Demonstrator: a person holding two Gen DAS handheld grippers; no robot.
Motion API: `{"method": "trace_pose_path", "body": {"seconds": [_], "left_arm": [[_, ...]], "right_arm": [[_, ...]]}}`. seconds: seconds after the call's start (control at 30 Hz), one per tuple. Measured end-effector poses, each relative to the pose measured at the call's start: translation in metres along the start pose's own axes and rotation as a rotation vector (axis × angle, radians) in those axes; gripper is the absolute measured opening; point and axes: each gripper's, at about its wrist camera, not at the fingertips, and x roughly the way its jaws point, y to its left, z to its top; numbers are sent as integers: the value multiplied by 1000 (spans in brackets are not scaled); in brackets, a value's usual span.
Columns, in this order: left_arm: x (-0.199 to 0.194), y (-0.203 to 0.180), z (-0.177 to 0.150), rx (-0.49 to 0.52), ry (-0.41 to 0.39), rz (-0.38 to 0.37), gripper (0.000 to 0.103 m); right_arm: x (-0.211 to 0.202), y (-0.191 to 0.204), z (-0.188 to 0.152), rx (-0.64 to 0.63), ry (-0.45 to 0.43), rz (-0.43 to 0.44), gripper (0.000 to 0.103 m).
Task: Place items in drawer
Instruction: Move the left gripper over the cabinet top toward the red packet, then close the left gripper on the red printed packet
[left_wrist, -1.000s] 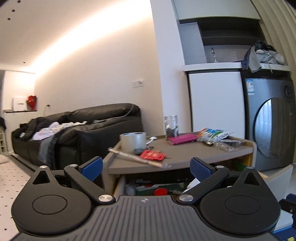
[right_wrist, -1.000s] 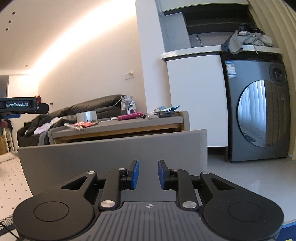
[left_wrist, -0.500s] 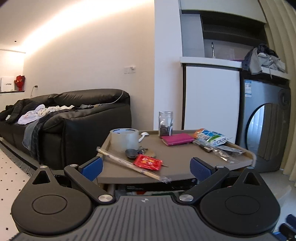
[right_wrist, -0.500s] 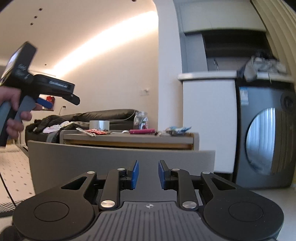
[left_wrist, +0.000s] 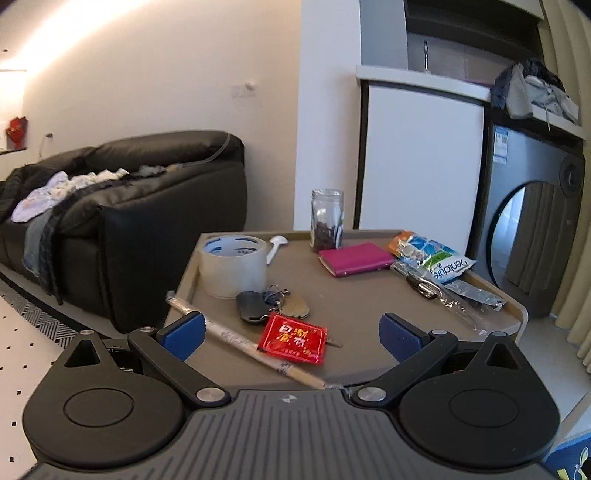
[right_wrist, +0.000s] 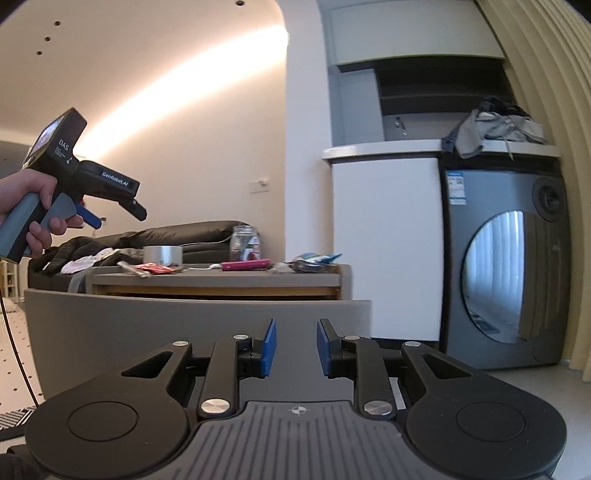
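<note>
Nothing appears stowed yet: the tape roll (left_wrist: 233, 266), keys (left_wrist: 271, 302), red packet (left_wrist: 293, 339) and pink wallet (left_wrist: 355, 259) lie on the table (left_wrist: 351, 302) at twelve o'clock of the spread, empty left gripper (left_wrist: 290, 334), while the right gripper (right_wrist: 293, 349), slightly parted and empty, faces the open drawer (right_wrist: 184, 317).

Left gripper (left_wrist: 290, 332) fingers spread wide; right gripper (right_wrist: 294, 349) apparently part-closed, empty.

A home living area: black leather sofa (left_wrist: 147, 206) at left, a washing machine (left_wrist: 532, 236) at far right.
</note>
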Motion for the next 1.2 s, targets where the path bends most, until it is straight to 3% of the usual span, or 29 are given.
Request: {"method": "trace_pose_path", "body": {"seconds": [0.27, 0.53, 1.2], "left_arm": [[45, 7, 7, -46, 108, -30, 102], [61, 2, 10, -32, 136, -61, 102], [98, 1, 3, -6, 248, -47, 74]], "right_arm": [[-2, -7, 2, 14, -7, -5, 30], [-1, -8, 2, 16, -2, 2, 32], [-2, -8, 2, 26, 6, 6, 36]]}}
